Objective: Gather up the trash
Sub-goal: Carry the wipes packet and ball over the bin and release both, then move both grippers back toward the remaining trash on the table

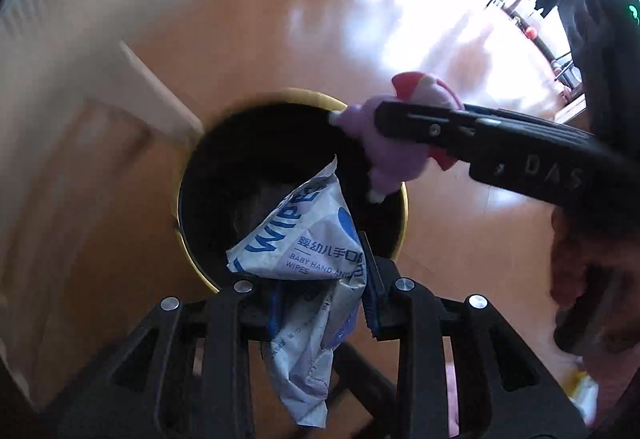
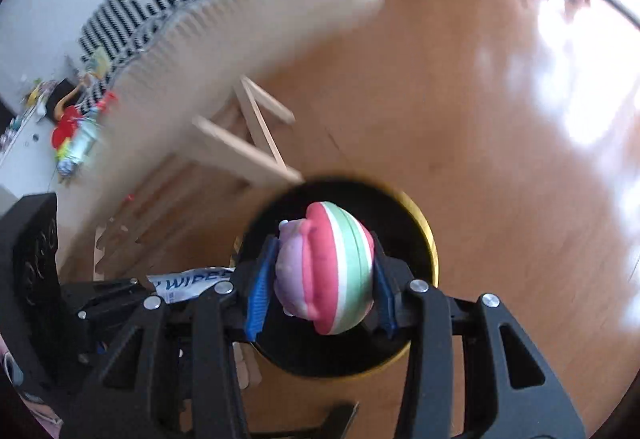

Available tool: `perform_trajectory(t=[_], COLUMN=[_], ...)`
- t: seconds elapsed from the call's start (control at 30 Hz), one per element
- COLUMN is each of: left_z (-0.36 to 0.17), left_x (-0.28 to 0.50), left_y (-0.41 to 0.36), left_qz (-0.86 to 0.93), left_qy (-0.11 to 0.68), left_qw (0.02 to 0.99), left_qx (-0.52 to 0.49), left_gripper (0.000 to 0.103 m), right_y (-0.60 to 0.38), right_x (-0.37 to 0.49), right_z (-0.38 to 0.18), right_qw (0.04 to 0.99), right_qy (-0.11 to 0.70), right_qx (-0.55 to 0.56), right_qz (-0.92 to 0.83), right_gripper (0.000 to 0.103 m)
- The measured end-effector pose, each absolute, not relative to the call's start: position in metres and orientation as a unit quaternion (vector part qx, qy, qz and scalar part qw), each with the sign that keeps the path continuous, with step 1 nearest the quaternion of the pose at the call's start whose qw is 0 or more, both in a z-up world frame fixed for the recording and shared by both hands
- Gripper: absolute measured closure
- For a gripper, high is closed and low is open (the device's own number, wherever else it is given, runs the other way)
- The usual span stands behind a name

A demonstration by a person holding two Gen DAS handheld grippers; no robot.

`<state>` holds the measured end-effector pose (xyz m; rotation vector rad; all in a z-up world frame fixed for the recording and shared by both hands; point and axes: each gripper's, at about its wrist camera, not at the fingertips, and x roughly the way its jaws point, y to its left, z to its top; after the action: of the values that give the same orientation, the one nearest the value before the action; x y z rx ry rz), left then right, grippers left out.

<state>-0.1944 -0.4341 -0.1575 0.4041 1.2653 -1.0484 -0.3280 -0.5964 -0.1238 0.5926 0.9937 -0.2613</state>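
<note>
A round bin (image 1: pixel 188 199) with a yellow rim and black liner stands on the wooden floor, straight below both grippers. My left gripper (image 1: pixel 320 279) is shut on a crumpled white-and-blue baby wipes pack (image 1: pixel 308 239), which hangs over the bin's near edge. My right gripper (image 2: pixel 320 279) is shut on a soft purple toy with pink, white and green stripes (image 2: pixel 328 271), held over the bin's (image 2: pixel 428 239) mouth. In the left wrist view the right gripper (image 1: pixel 360 135) reaches in from the right with the toy (image 1: pixel 396 155). The wipes pack (image 2: pixel 188 281) shows at the left of the right wrist view.
A light wooden table leg and frame (image 2: pixel 248 143) stand just left of the bin. A beige rug (image 2: pixel 240 31) and scattered toys (image 2: pixel 76 135) lie further left. Glare from a window washes out the floor (image 1: pixel 420 19) at the right. A hand (image 1: pixel 588 279) holds the right gripper.
</note>
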Motion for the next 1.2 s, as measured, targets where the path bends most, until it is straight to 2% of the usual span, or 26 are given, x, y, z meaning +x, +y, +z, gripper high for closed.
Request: perform_trajectory(t=[0.1, 0.2, 0.53, 0.57, 0.63, 0.67, 0.7, 0.9, 1.07, 1.2], left_z=[-0.157, -0.165, -0.166, -0.165, -0.163, -0.163, -0.16, -0.151, -0.074, -0.005], left_x=[-0.199, -0.193, -0.198, -0.197, -0.19, -0.191, -0.191, -0.192, -0.165, -0.117], left_y=[-0.443, -0.446, -0.438, -0.439, -0.437, -0.435, -0.432, -0.43, -0.396, -0.324], left_qz=[-0.475, -0.468, -0.469, -0.469, -0.463, -0.455, -0.446, -0.441, -0.441, -0.393], left_qy=[0.537, 0.564, 0.573, 0.571, 0.566, 0.561, 0.55, 0.545, 0.482, 0.416], left_qw=[0.668, 0.656, 0.649, 0.651, 0.661, 0.672, 0.688, 0.699, 0.755, 0.82], left_qx=[0.201, 0.181, 0.175, 0.174, 0.169, 0.166, 0.159, 0.138, 0.044, 0.001], left_gripper=[0.073, 0.073, 0.073, 0.072, 0.052, 0.015, 0.006, 0.006, 0.006, 0.006], right_y=[-0.6, -0.601, -0.595, -0.595, -0.6, -0.603, -0.606, -0.625, -0.633, -0.629], right_x=[-0.33, -0.328, -0.307, -0.307, -0.309, -0.311, -0.313, -0.325, -0.335, -0.324], right_z=[-0.132, -0.131, -0.129, -0.127, -0.124, -0.122, -0.121, -0.115, -0.098, -0.08], right_qw=[0.826, 0.829, 0.827, 0.829, 0.832, 0.832, 0.832, 0.814, 0.811, 0.823], right_qy=[0.47, 0.47, 0.476, 0.471, 0.456, 0.45, 0.446, 0.453, 0.436, 0.414], right_qx=[0.283, 0.276, 0.272, 0.274, 0.291, 0.294, 0.293, 0.267, 0.242, 0.262], right_qz=[-0.126, -0.124, -0.125, -0.123, -0.127, -0.136, -0.15, -0.249, -0.305, -0.288], right_gripper=[0.06, 0.06, 0.059, 0.055, 0.032, 0.004, 0.007, 0.007, 0.007, 0.007])
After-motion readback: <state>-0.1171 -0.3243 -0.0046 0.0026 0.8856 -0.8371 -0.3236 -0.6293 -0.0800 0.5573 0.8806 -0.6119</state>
